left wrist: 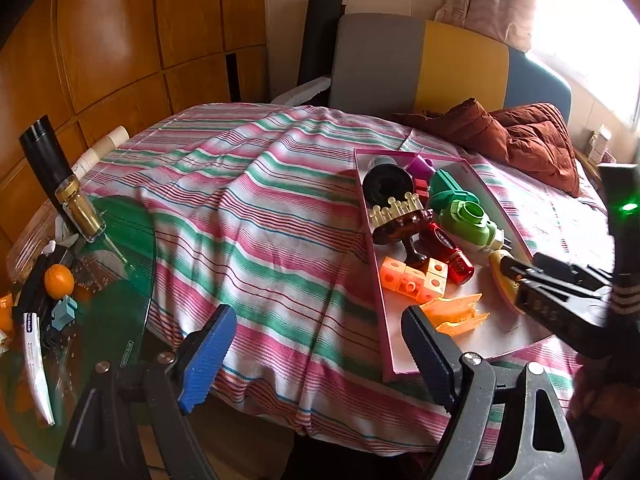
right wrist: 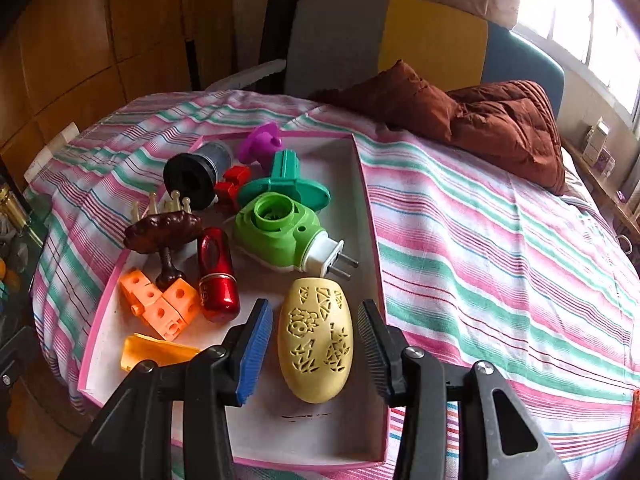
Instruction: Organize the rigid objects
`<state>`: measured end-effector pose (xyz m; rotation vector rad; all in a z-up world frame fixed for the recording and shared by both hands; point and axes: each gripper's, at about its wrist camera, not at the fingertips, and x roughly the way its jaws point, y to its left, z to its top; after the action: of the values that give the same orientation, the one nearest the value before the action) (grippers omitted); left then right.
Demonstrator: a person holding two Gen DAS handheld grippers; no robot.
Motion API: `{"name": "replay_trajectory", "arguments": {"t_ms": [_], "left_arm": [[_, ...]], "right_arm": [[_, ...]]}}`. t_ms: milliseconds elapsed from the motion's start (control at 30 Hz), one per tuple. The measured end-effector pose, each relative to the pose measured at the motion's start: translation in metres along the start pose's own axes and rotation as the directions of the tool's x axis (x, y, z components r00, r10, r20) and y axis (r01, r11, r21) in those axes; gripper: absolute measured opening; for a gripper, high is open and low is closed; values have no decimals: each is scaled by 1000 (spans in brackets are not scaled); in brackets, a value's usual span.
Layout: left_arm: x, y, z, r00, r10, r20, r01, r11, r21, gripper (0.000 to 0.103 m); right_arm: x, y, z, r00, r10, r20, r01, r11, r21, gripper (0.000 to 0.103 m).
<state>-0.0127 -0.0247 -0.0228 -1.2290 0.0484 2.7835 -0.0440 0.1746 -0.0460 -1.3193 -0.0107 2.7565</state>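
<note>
A pink-rimmed white tray [right wrist: 370, 220] lies on the striped cloth [right wrist: 500, 264]. In it are a yellow carved egg-shaped case [right wrist: 316, 340], a green plug-in device [right wrist: 276, 232], a red metallic case [right wrist: 218, 276], orange cubes [right wrist: 160, 304], an orange flat piece [right wrist: 156, 352], a brown pegged brush [right wrist: 164, 228], a black cylinder [right wrist: 192, 178], and teal [right wrist: 288, 188] and purple [right wrist: 260, 144] parts. My right gripper [right wrist: 315, 306] straddles the yellow case, with a small gap at each pad. My left gripper [left wrist: 320, 316] hangs open over bare cloth, left of the tray [left wrist: 376, 264].
A brown quilted jacket [right wrist: 500, 128] lies at the back right. A grey, yellow and blue chair [right wrist: 360, 40] stands behind. At the left, a glass side table [left wrist: 120, 260] carries a gold-capped bottle [left wrist: 80, 212], a black flask [left wrist: 44, 160] and an orange [left wrist: 59, 280].
</note>
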Motion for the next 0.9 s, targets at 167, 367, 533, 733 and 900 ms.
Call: {"name": "replay_trajectory", "arguments": {"t_ms": [167, 367, 533, 733, 900], "left_arm": [[-5, -2, -1, 1000, 3, 10, -3, 1000, 5, 85], [-10, -8, 0, 1000, 5, 19, -5, 1000, 14, 85], [-14, -14, 1, 999, 7, 31, -8, 1000, 25, 90], [-18, -18, 2, 999, 15, 41, -16, 999, 32, 92], [-19, -21, 3, 998, 33, 49, -35, 999, 31, 96]], "right_arm": [[-24, 5, -2, 999, -7, 54, 6, 1000, 4, 45], [-52, 4, 0, 993, -4, 114, 2, 1000, 19, 45], [-69, 2, 2, 987, -21, 160, 19, 1000, 14, 45], [-82, -2, 3, 980, -38, 195, 37, 999, 11, 45], [-89, -9, 1, 977, -48, 209, 43, 999, 28, 45]]}}
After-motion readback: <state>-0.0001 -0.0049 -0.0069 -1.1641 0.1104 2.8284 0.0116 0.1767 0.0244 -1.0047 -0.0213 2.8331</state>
